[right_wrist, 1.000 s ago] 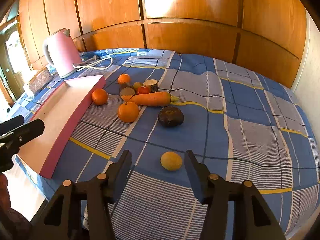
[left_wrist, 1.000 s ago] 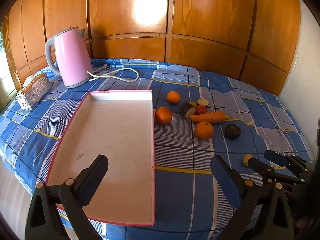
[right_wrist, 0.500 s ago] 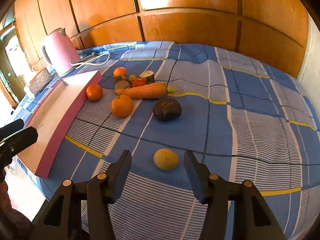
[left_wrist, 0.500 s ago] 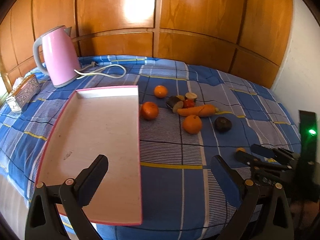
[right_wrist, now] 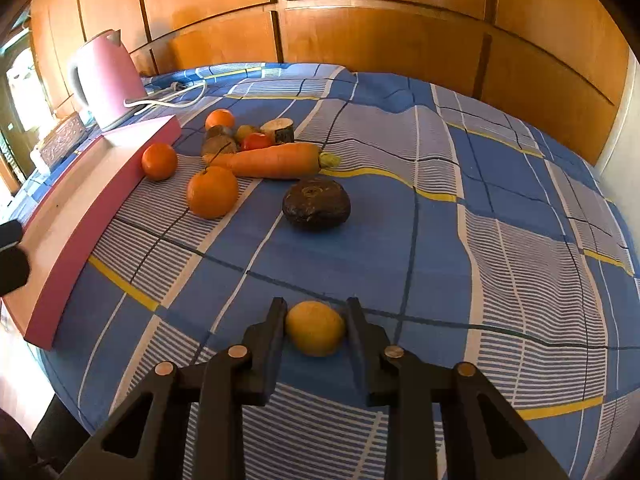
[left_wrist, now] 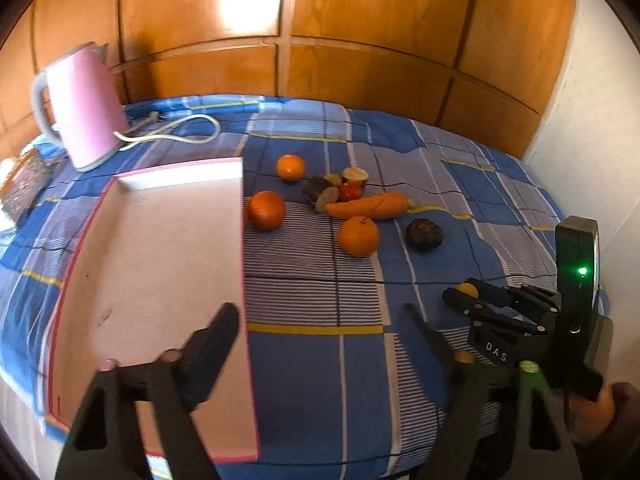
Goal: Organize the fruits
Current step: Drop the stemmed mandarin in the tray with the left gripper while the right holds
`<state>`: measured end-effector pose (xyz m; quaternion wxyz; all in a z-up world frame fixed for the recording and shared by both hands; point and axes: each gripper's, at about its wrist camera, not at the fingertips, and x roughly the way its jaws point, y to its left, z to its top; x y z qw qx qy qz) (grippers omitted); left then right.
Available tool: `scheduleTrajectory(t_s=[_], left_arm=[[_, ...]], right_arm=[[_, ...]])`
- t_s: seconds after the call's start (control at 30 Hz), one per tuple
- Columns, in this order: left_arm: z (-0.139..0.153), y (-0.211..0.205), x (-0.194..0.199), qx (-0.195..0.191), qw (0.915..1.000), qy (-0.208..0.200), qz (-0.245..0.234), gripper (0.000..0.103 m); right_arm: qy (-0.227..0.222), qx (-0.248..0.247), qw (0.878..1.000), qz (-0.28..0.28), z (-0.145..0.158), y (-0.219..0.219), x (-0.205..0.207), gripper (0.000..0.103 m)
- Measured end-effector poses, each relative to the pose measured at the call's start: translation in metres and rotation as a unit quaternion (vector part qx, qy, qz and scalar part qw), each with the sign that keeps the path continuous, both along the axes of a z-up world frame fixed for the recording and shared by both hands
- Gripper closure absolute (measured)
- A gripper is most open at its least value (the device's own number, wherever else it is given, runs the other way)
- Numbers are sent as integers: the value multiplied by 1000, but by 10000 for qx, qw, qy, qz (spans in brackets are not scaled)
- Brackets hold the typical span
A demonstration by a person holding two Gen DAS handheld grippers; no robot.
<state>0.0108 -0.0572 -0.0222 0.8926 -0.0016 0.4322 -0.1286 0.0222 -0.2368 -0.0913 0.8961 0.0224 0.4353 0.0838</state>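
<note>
A small yellow fruit [right_wrist: 315, 334] lies on the blue checked cloth near the front edge. My right gripper [right_wrist: 316, 307] is closing on it, and both pads touch its sides. The left wrist view shows that same fruit [left_wrist: 467, 290] between the right gripper's tips. My left gripper [left_wrist: 318, 316] hovers over the right edge of the pink-rimmed tray [left_wrist: 160, 260]; its jaws are closing with nothing between them. Three oranges [left_wrist: 359, 236], a carrot [left_wrist: 368, 206], a dark round fruit [left_wrist: 424, 234] and smaller pieces [left_wrist: 332, 192] sit right of the tray.
A pink kettle [left_wrist: 86, 112] with a white cord [left_wrist: 188, 128] stands behind the tray. A decorated box [left_wrist: 24, 184] lies at the far left. Wooden panels close the back, a white wall the right. The cloth drops off at the front edge.
My right gripper sank onto the yellow fruit and its jaws narrowed onto it. The left gripper's jaws narrowed and its view swung right, so the tray and fruits slid left.
</note>
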Motion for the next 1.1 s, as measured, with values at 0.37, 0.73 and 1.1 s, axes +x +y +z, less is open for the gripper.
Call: scheduleTrajectory(t_s=[0.37,0.73,1.1], left_arm=[[-18,-29,57,-179,9982,485,-313,45],[-48,-62,107,80,9964,715,-439,45],[-51,-54,97,-276,9957,805,-371,64]], right_arm=[[-43,56,10000,12,1,-1,-1,74],[-72,89,9999,75,0,-3,-1,74],[-86,20,9999,86,0,1,-1,74]])
